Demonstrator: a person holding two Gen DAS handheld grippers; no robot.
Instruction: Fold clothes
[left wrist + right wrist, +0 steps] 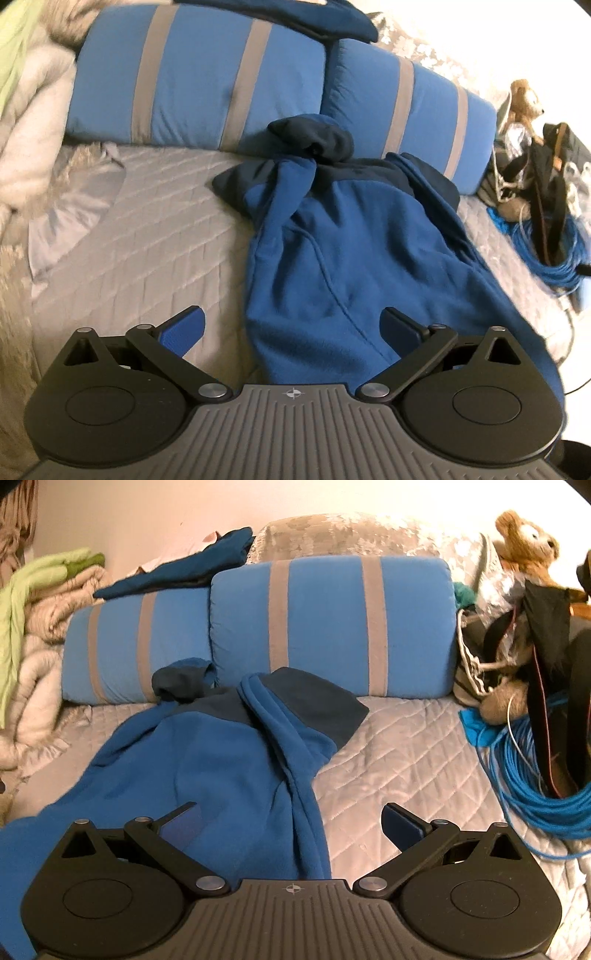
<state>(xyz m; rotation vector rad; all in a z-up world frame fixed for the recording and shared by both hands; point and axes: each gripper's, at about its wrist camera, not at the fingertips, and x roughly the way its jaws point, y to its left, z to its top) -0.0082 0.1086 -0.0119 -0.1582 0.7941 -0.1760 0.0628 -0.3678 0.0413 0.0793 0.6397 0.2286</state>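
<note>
While I'm hovering both grippers, left point(293, 325) and right point(291, 821), spread wide and holding nothing, the fleece point(332, 236) is lying rumpled lengthwise on the quilt point(406, 746), collar end up against the pillows point(325, 624). It's looking soft, thick and floppy, probably grippy, so I'm guessing the hem edges or shoulders are the best grab. Cable point(535, 782) and bags are crowding the right side.

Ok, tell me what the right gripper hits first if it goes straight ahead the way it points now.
Most likely the blue fleece garment: its edge runs up between the open fingers of the right gripper. Beyond it lies the striped blue pillow. Depth is hard to judge, so it might skim the grey quilt instead.
</note>
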